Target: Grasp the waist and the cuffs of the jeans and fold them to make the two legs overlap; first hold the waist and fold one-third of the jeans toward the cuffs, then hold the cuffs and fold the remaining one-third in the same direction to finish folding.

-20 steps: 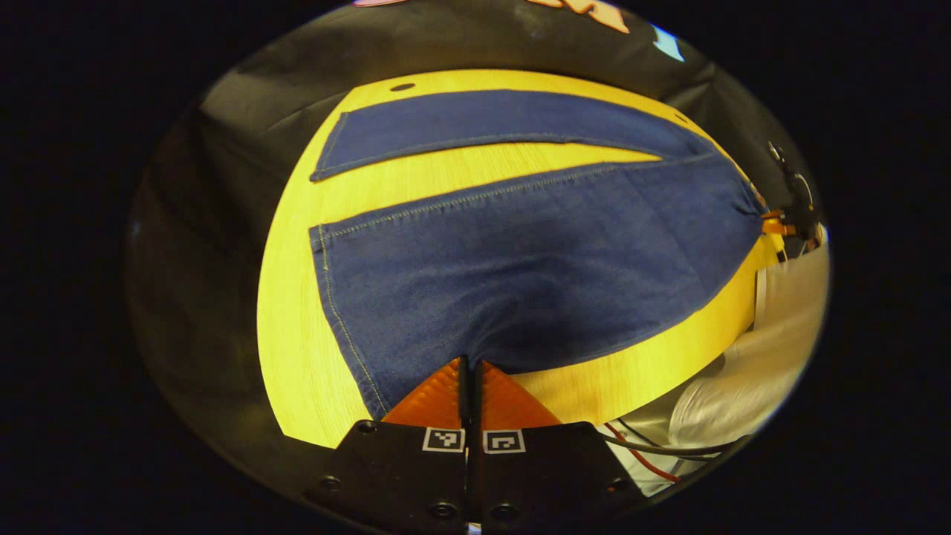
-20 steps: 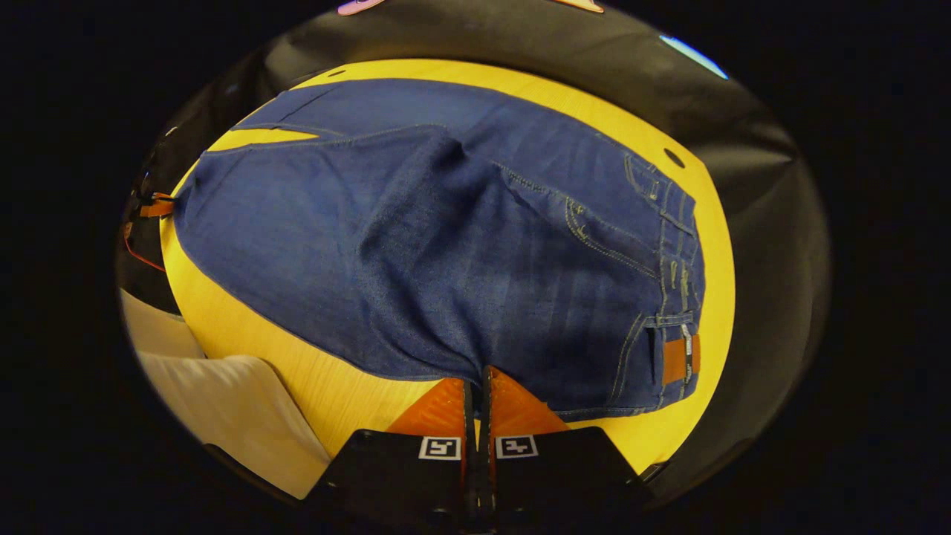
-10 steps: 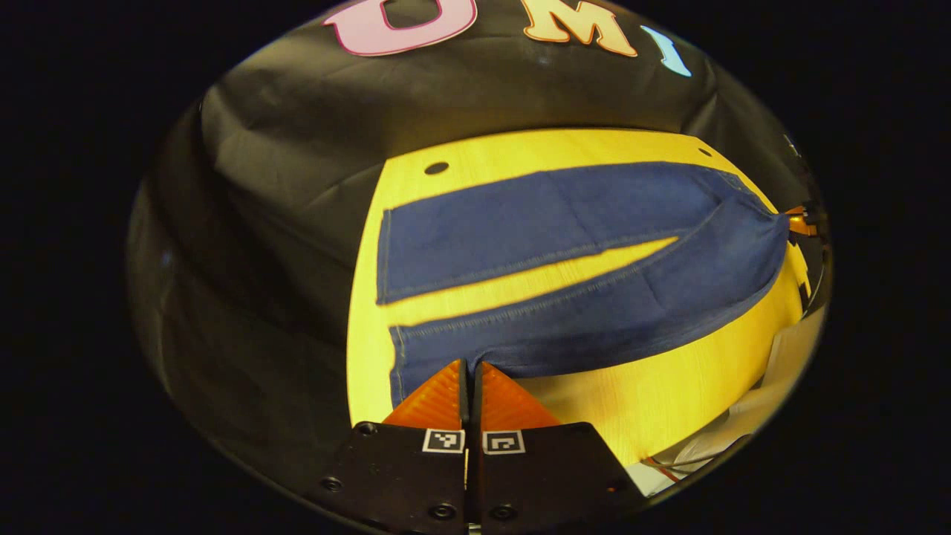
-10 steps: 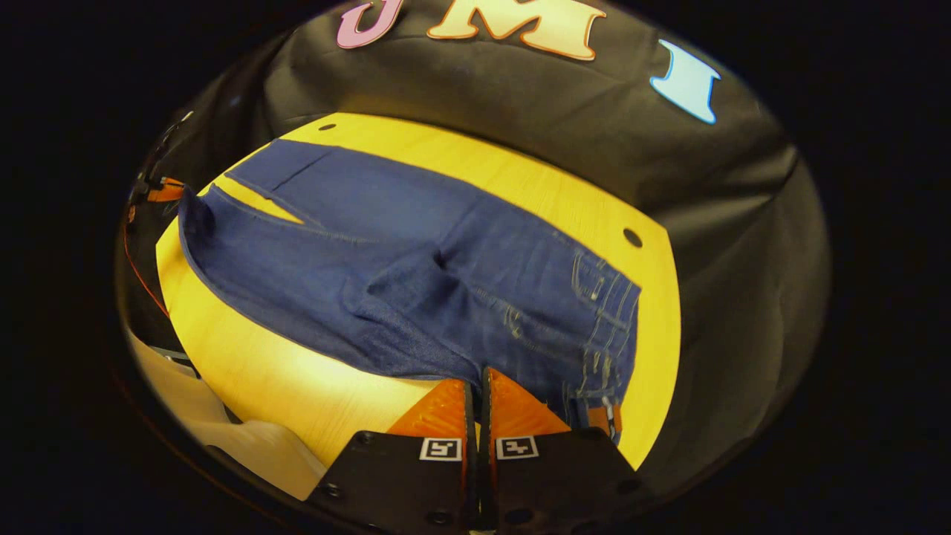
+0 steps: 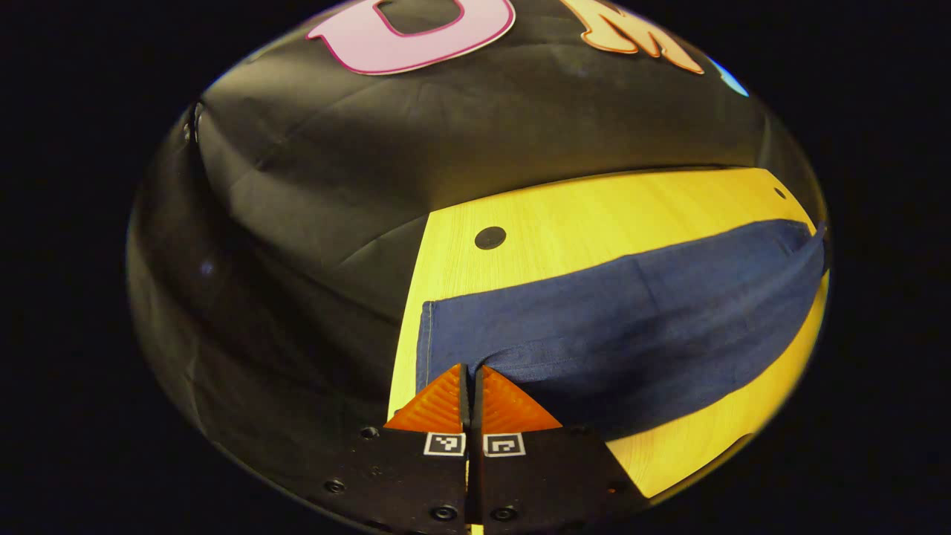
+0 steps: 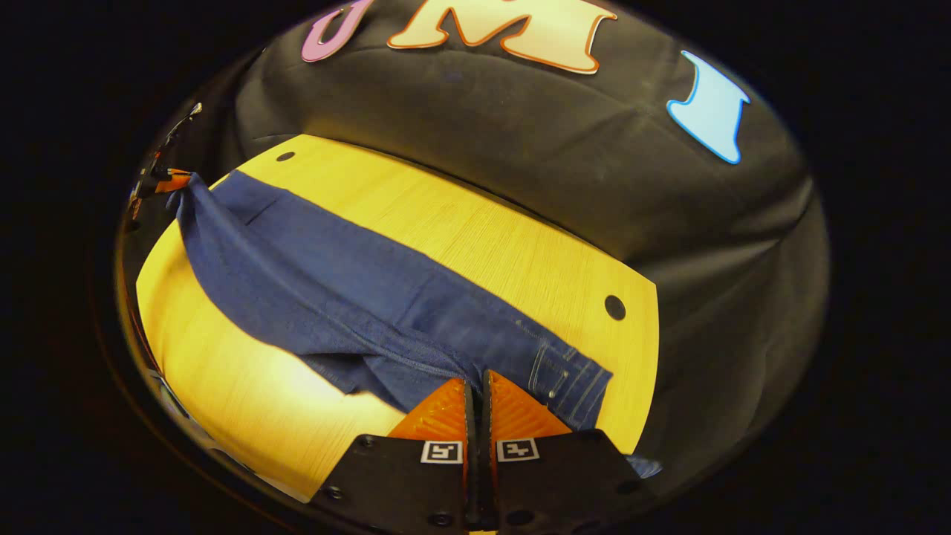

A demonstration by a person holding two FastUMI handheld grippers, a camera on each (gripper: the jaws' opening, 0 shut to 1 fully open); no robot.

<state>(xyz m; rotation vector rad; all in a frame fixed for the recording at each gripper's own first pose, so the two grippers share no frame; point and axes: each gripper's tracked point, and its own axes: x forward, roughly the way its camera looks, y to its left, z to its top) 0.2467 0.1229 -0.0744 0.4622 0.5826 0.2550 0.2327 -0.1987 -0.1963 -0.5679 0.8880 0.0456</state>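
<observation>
Fingers of the left gripper (image 5: pixel 470 375) were pressed together on the cuff end of the dark blue denim jeans (image 5: pixel 631 319), which lay lengthwise across the yellow wooden table (image 5: pixel 594 215) with one leg folded over the other. Those of the right gripper (image 6: pixel 476 386) were likewise pinched on the denim near the waist, beside a stitched back pocket (image 6: pixel 553 369). Round dark holes (image 6: pixel 614 306) marked the tabletop's far edge.

Support: yellow wooden table (image 5: pixel 565 223), lower right of the frame.
On it: blue jeans (image 5: pixel 631 319), lying lengthwise across the tabletop.
</observation>
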